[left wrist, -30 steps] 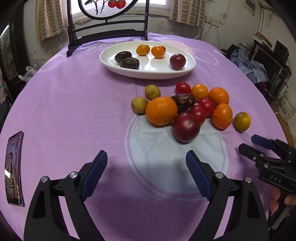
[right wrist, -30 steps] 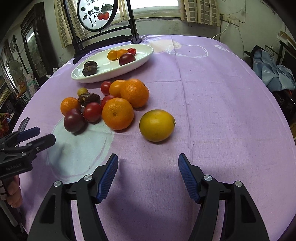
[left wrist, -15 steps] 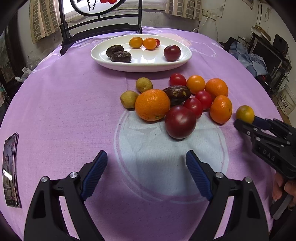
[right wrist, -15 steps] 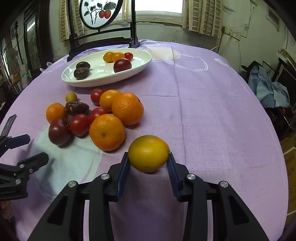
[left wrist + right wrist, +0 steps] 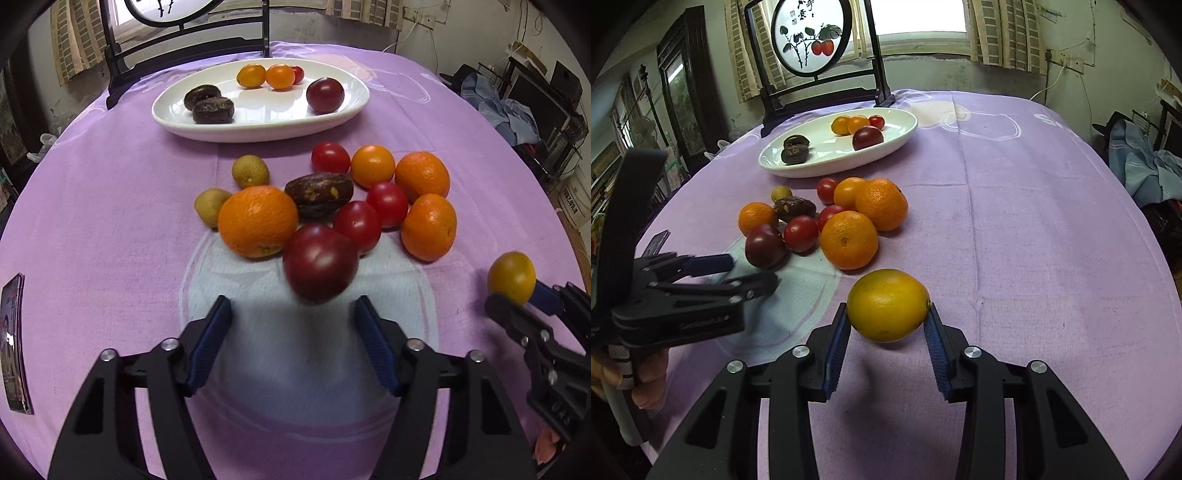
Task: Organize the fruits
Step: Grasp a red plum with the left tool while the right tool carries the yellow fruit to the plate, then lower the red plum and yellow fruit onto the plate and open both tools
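Gripping a yellow-orange citrus [image 5: 888,304] across its middle, the right gripper [image 5: 886,325] has its blue ribbed pads clenched on the fruit's two sides, and the shadow on the purple tablecloth [image 5: 1034,240] beneath suggests the fruit is lifted just clear of the cloth. It looks firm and fairly heavy, with a waxy rind that could slide, so the hold across the widest part seems sound; a harder squeeze is probably not needed.

The left gripper [image 5: 293,317] has just been closing its jaws, yet its pads are not pressing on anything: the dark red plum [image 5: 319,262] lies just beyond the fingertips, slightly right of centre, blurred in the left wrist view. I judge the plum smooth, round, softer than the citrus and easy to bruise, so it wants a light grasp at its broadest girth, fingers on its left and right sides.

Just behind the plum on its far left is a large orange [image 5: 258,220], apparently touching it. Cherry tomatoes [image 5: 357,225], a wrinkled dark date [image 5: 319,192], more mandarins and two small yellow-green fruits crowd the same heap, so a nudge could set something rolling. The white oval plate [image 5: 347,110] stands at the far side, already holding a plum, two dates and small orange and red fruits.
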